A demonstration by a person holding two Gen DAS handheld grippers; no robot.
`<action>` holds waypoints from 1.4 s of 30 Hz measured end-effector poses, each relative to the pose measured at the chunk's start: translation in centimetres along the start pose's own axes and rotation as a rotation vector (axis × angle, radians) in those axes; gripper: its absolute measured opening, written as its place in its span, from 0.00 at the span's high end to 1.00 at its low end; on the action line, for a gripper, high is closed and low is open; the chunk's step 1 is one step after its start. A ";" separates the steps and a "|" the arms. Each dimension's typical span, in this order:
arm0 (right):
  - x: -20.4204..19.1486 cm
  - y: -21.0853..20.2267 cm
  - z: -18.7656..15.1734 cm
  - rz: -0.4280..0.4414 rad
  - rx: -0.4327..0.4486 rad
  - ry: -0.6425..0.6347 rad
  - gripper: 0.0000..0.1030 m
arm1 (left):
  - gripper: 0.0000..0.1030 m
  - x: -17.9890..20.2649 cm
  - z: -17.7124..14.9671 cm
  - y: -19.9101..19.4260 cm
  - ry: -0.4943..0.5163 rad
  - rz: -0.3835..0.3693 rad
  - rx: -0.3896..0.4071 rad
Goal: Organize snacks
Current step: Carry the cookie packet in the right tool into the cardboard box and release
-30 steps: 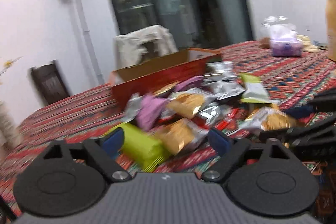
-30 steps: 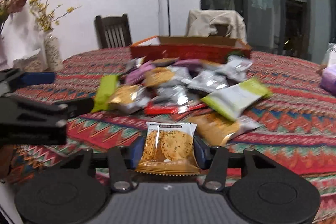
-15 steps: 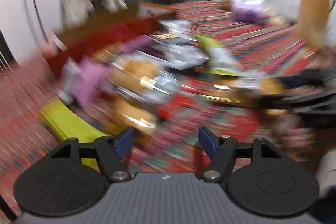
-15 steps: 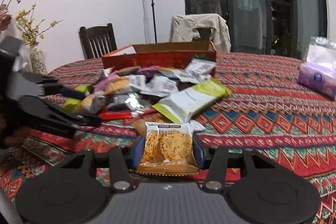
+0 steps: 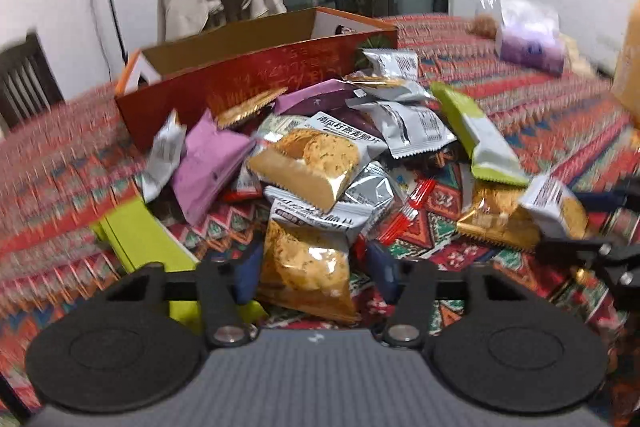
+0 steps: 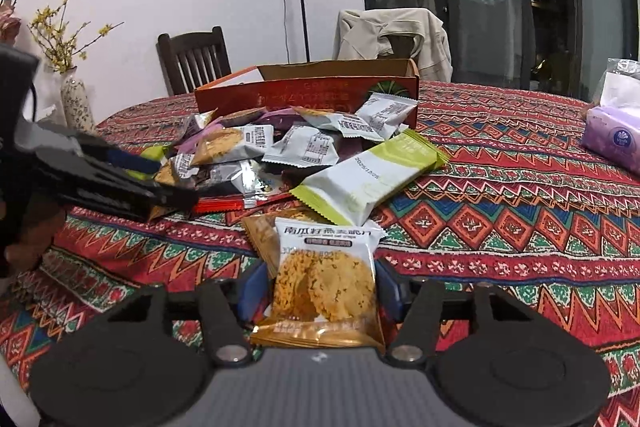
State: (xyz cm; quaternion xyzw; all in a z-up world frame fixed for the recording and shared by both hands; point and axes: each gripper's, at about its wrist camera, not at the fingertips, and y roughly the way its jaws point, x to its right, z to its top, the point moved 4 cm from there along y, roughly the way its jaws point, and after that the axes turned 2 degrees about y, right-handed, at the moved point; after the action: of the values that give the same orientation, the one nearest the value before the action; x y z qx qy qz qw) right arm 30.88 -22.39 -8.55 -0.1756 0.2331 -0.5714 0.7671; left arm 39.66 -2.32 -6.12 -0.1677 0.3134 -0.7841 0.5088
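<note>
Left gripper [image 5: 310, 267] jaws closing around a cracker packet [image 5: 306, 259], orange foil with a white top band, not yet pinched. Right gripper [image 6: 320, 289] jaws opening, pads off a matching cracker packet [image 6: 326, 275]. Both packets on the table [image 6: 520, 227], nearer than the red cardboard box [image 6: 312, 91].

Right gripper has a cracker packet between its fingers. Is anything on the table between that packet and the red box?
Yes. The loose snack pile lies between the cracker packet at the right gripper and the red box, with a long green-and-white packet nearest. The box's open top looks unobstructed, so lifting over should work.
</note>
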 end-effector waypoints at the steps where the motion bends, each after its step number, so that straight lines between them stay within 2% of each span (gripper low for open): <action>1: 0.1 0.0 -0.1 0.001 0.006 0.006 0.45 | 0.59 -0.2 -0.3 -0.3 -0.037 -0.016 0.008; 3: 0.2 -0.1 -0.2 0.002 0.013 0.006 0.52 | 0.59 -0.1 -0.8 -1.4 -0.070 -0.017 0.022; 8: 0.0 -0.5 -0.4 0.009 0.026 -0.014 0.56 | 0.59 1.1 -2.2 -5.3 -0.145 -0.023 0.072; 12: -0.6 -2.1 -0.7 0.018 0.041 -0.014 0.57 | 0.59 1.7 -3.3 -9.5 -0.200 -0.028 0.130; 19: -2.1 -5.8 0.3 0.031 0.105 -0.033 0.57 | 0.59 0.4 -3.9 -14.2 -0.226 0.028 0.172; 24: -2.5 -8.3 3.8 0.090 0.159 -0.037 0.57 | 0.59 -1.0 -1.1 -16.6 -0.178 0.042 0.209; 29: -1.5 -9.6 11.0 0.148 0.206 -0.063 0.57 | 0.59 -3.8 6.0 -18.2 -0.134 0.003 0.267; 31: -0.8 -9.2 14.9 0.153 0.223 -0.085 0.57 | 0.59 -5.4 9.8 -17.6 -0.141 0.011 0.277; 35: 0.9 -5.9 23.7 0.167 0.210 -0.107 0.57 | 0.59 -9.1 17.4 -14.0 -0.155 0.098 0.295; 39: 2.5 1.6 32.0 0.155 0.129 -0.109 0.57 | 0.59 -13.2 23.7 -5.5 -0.215 0.131 0.208; 42: 3.7 10.1 35.9 0.133 0.005 -0.088 0.57 | 0.59 -16.5 26.2 2.5 -0.237 0.140 0.110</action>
State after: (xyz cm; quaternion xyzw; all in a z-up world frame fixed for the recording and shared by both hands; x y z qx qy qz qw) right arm 59.83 -22.90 15.24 -0.1827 0.2091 -0.5115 0.8132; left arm 63.64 3.43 12.75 -0.2088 0.2183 -0.7374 0.6041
